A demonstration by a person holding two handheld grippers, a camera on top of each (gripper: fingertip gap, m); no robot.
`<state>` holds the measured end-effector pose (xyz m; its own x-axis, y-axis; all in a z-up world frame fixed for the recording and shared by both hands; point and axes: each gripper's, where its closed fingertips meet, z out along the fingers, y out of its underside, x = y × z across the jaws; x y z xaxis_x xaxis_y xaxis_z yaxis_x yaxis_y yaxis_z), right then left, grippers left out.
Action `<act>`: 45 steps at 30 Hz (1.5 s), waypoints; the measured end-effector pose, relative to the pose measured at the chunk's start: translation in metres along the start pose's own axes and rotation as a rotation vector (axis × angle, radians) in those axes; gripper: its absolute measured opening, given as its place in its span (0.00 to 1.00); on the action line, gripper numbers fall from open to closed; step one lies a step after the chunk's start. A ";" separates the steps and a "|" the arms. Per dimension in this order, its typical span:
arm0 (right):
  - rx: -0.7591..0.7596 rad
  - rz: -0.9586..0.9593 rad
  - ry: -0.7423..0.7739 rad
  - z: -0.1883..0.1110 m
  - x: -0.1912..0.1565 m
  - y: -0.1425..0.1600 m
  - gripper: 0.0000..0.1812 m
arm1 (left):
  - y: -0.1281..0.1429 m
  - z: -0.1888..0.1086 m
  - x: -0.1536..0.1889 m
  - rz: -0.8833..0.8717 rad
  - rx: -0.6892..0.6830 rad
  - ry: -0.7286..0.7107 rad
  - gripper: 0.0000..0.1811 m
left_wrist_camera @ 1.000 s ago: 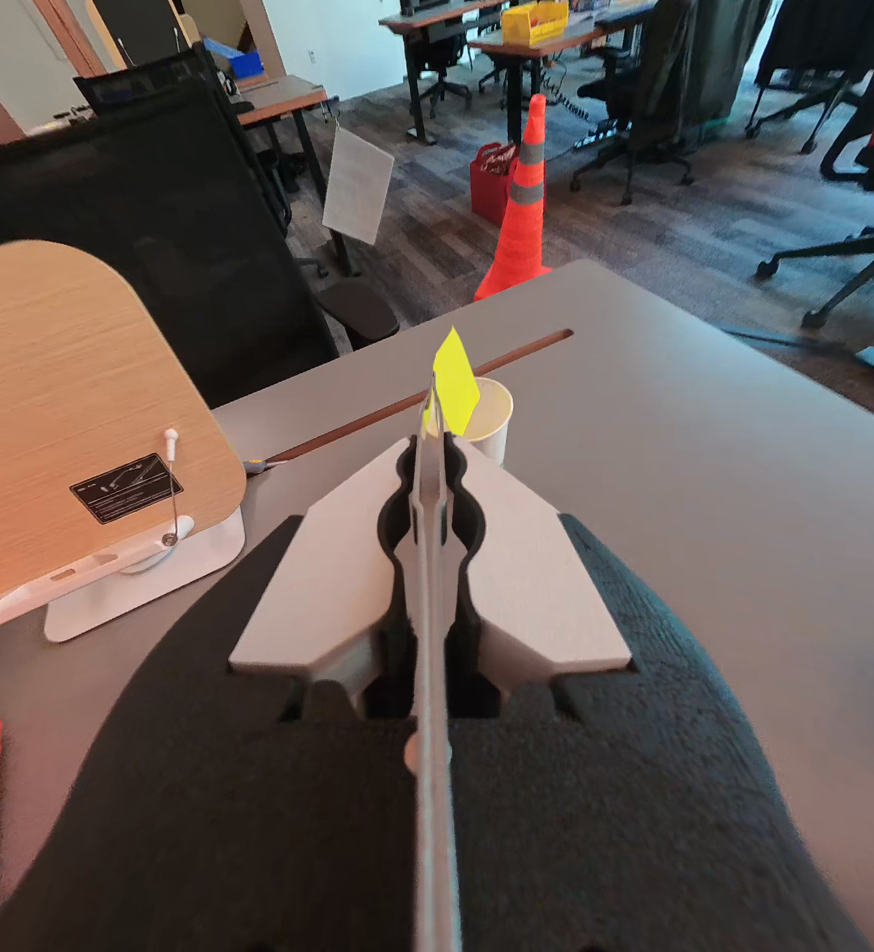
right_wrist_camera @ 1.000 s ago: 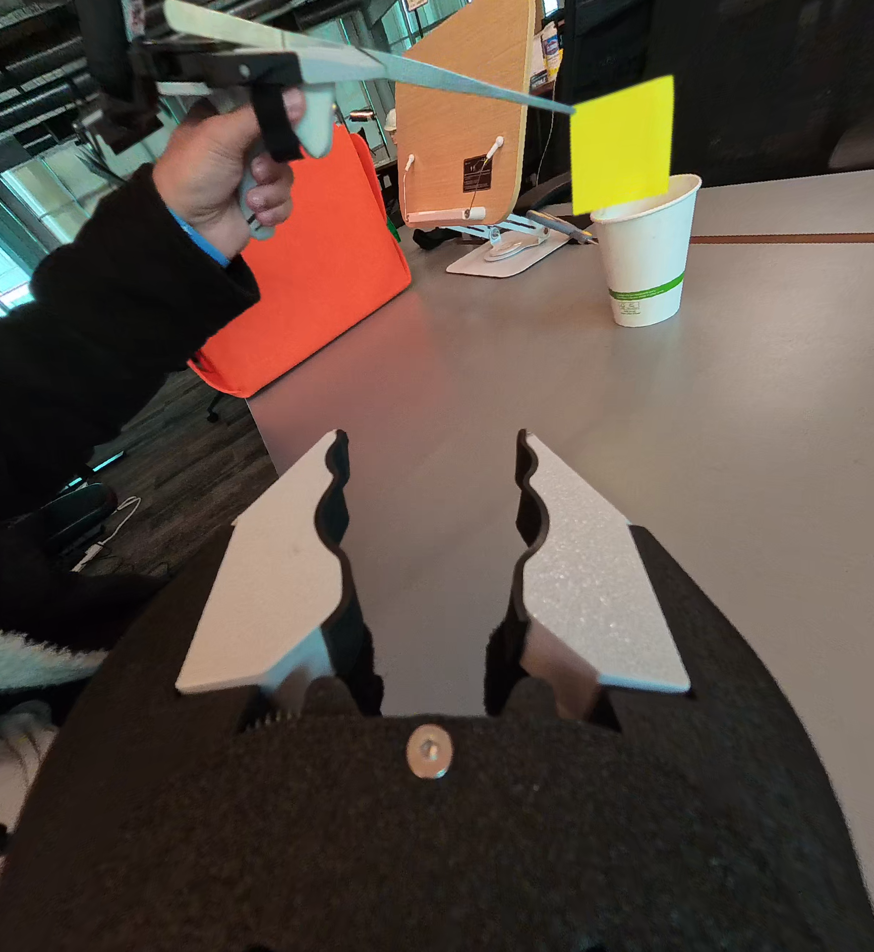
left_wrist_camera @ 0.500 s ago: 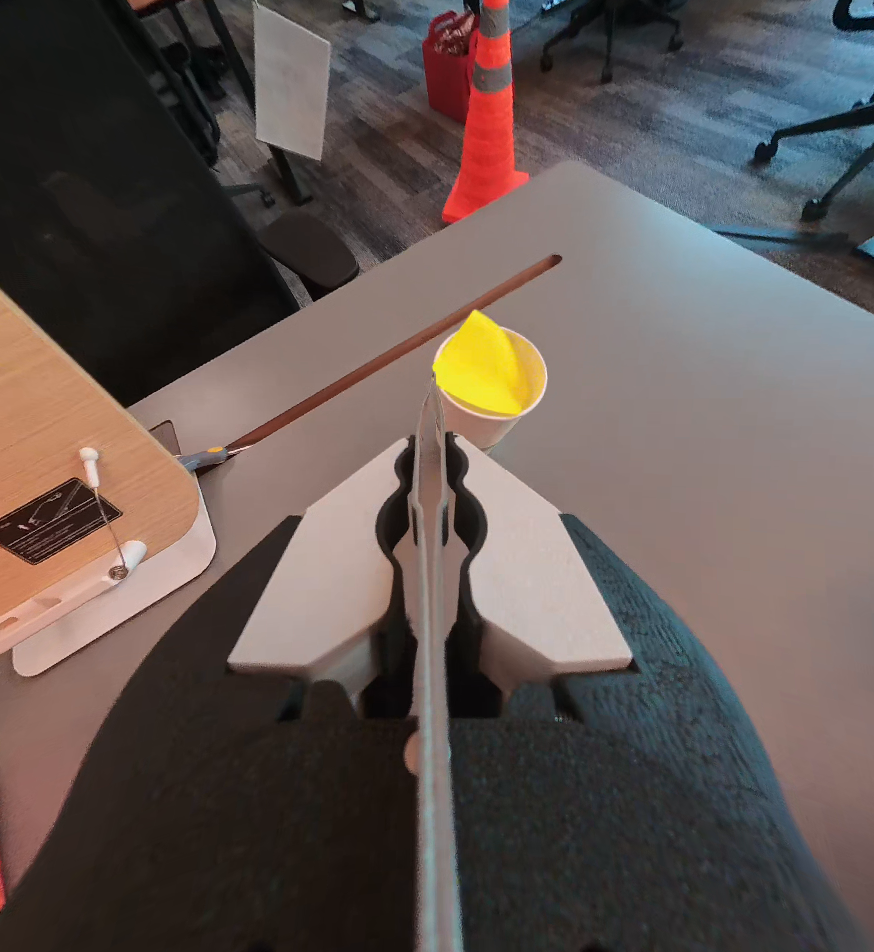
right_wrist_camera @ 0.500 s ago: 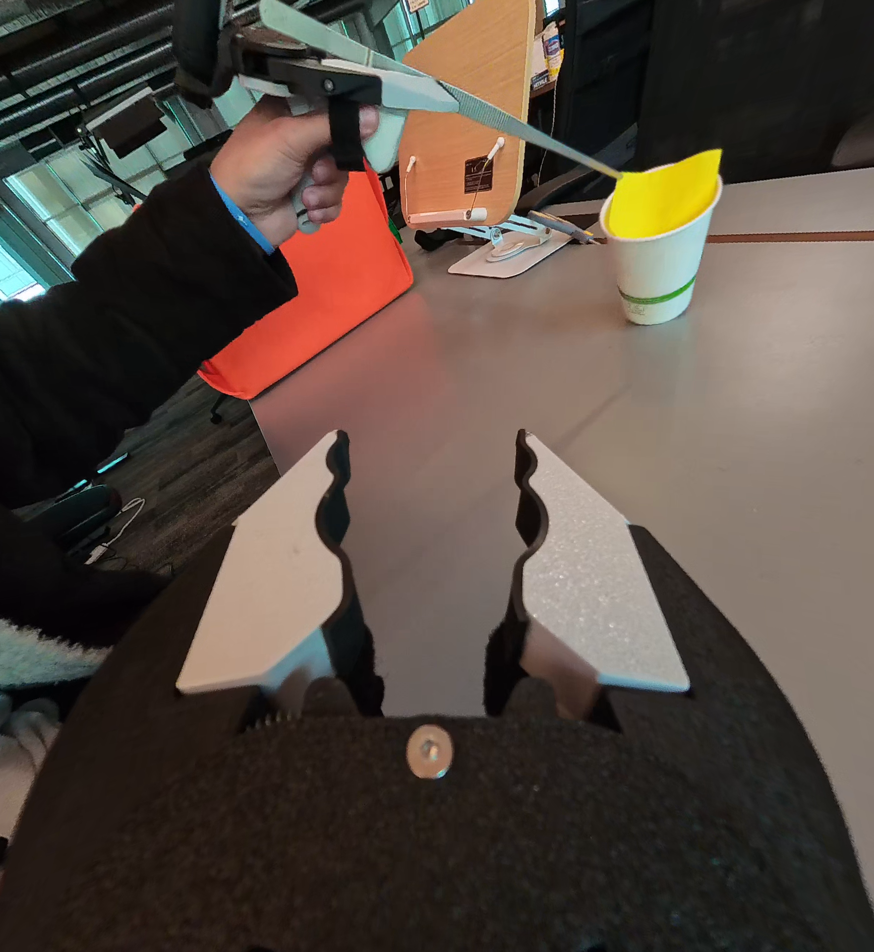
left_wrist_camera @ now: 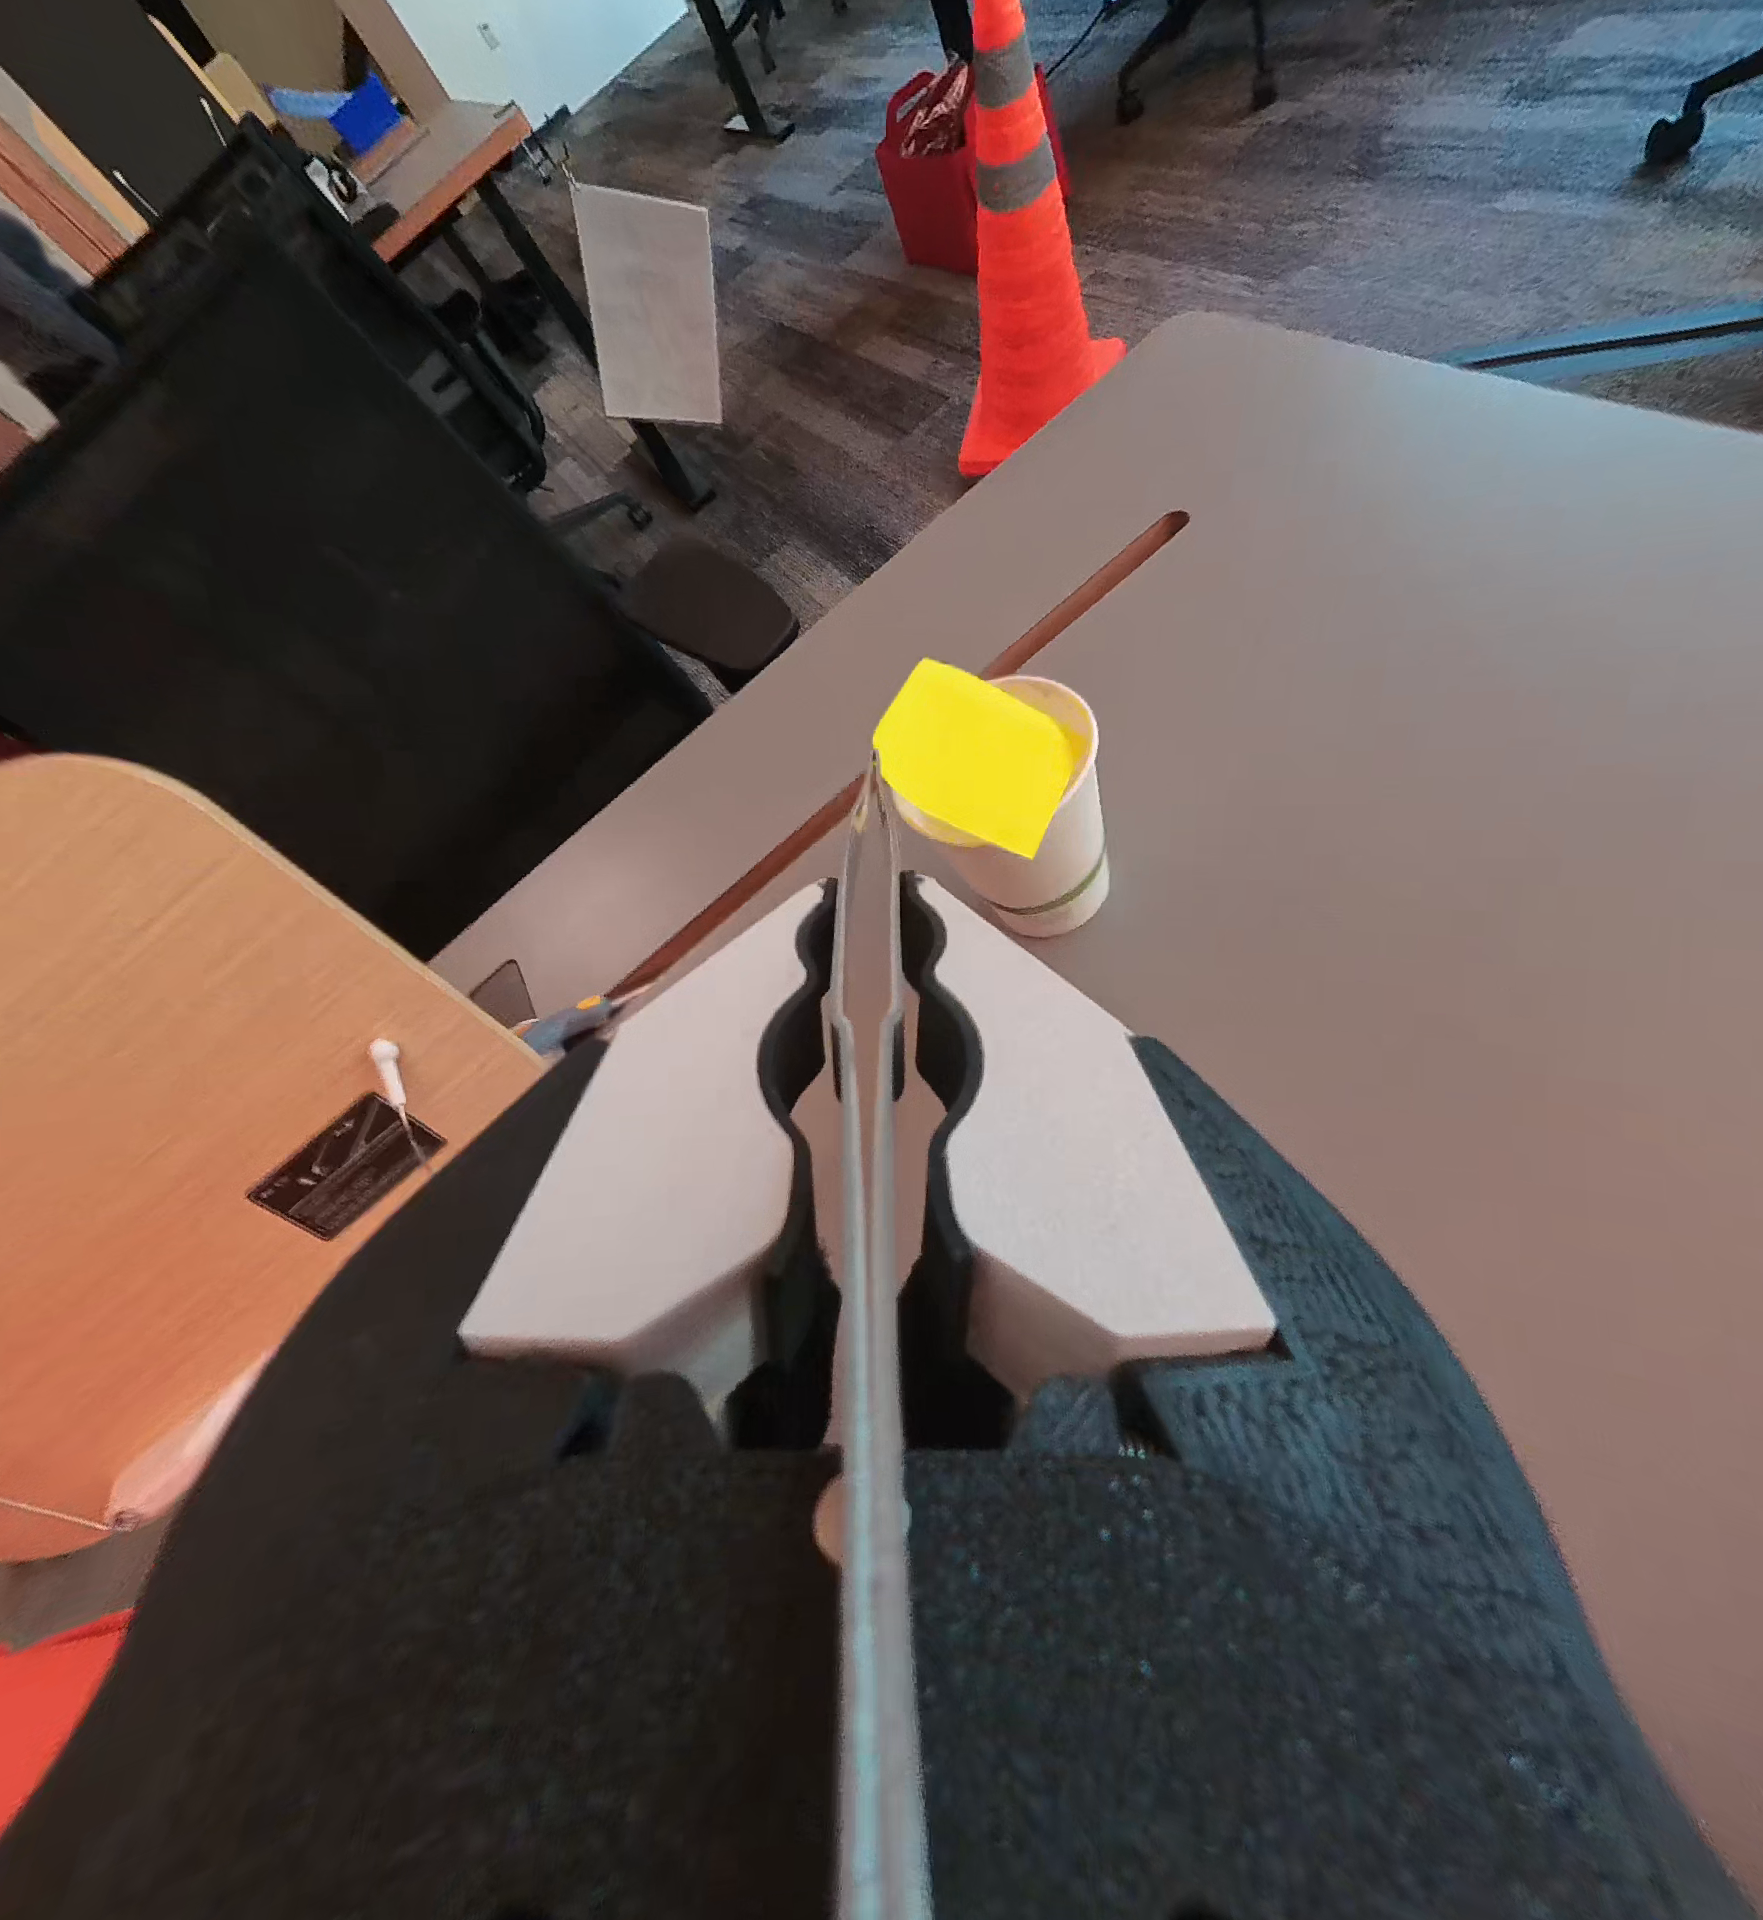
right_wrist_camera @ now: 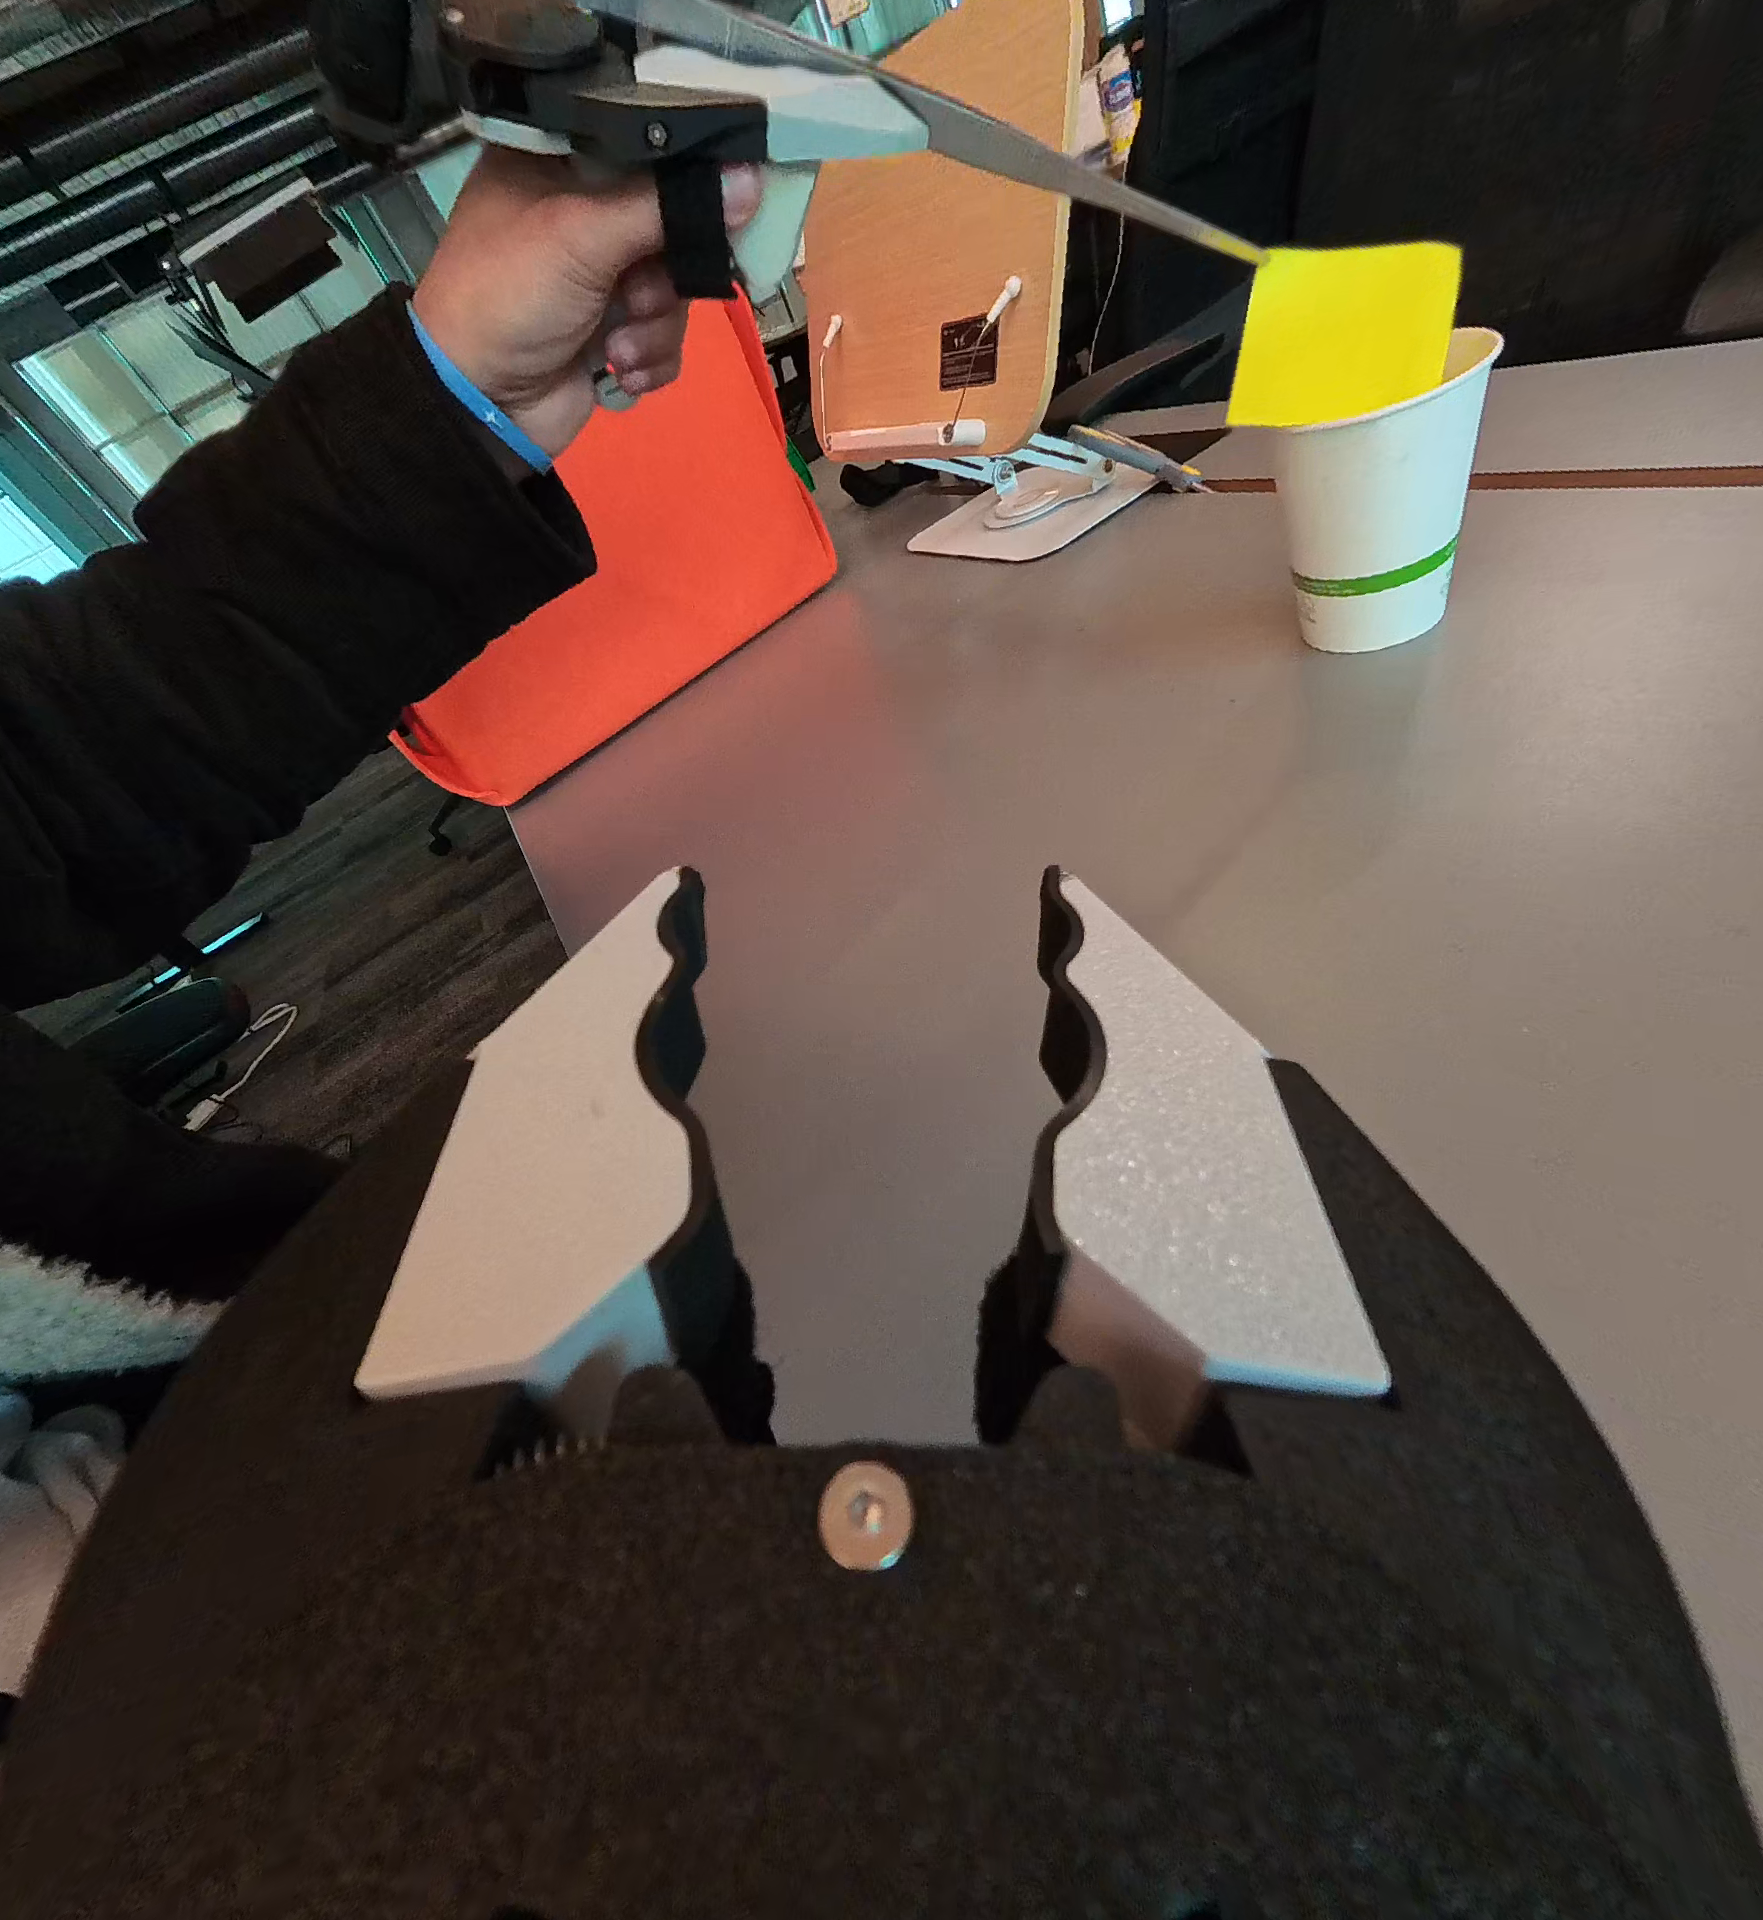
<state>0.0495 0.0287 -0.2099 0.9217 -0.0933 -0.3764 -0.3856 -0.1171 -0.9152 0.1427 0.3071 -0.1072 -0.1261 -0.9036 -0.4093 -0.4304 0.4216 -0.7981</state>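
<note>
My left gripper (left_wrist_camera: pixel 866 894) is shut on long metal tweezers (left_wrist_camera: pixel 872 1143) that reach forward. The tweezer tips pinch a corner of a yellow paper note (left_wrist_camera: pixel 970 769). The note hangs over the near left rim of a white paper cup (left_wrist_camera: pixel 1059 862) standing on the grey table (left_wrist_camera: pixel 1479 935). In the right wrist view a hand holds the left gripper (right_wrist_camera: pixel 835 114) high, with the tweezers (right_wrist_camera: pixel 1064 171), note (right_wrist_camera: pixel 1344 332) and cup (right_wrist_camera: pixel 1376 520) at the far right. My right gripper (right_wrist_camera: pixel 872 904) is open and empty, low over the table's near edge.
A tilted wooden board on a white base (left_wrist_camera: pixel 129 1039) stands left of the cup, with a small tool (right_wrist_camera: pixel 1137 457) beside it. An orange bag (right_wrist_camera: pixel 648 571) sits at the table's left corner. A slot (left_wrist_camera: pixel 1064 613) runs behind the cup. An orange cone (left_wrist_camera: pixel 1022 229) and chairs stand on the floor. My hands' fingertips stand some 30 cm from each other.
The note went from upright above the cup down into its mouth, then back up and toward the cup's near left rim. The right gripper has not moved.
</note>
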 end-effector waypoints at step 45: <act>0.015 -0.008 -0.002 -0.007 0.001 -0.008 0.34 | -0.023 0.041 0.035 0.191 -0.128 0.175 0.07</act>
<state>0.0532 0.0229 -0.2024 0.9250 -0.0901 -0.3692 -0.3773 -0.1028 -0.9204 0.1849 0.2692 -0.1218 -0.3629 -0.8129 -0.4556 -0.4919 0.5823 -0.6472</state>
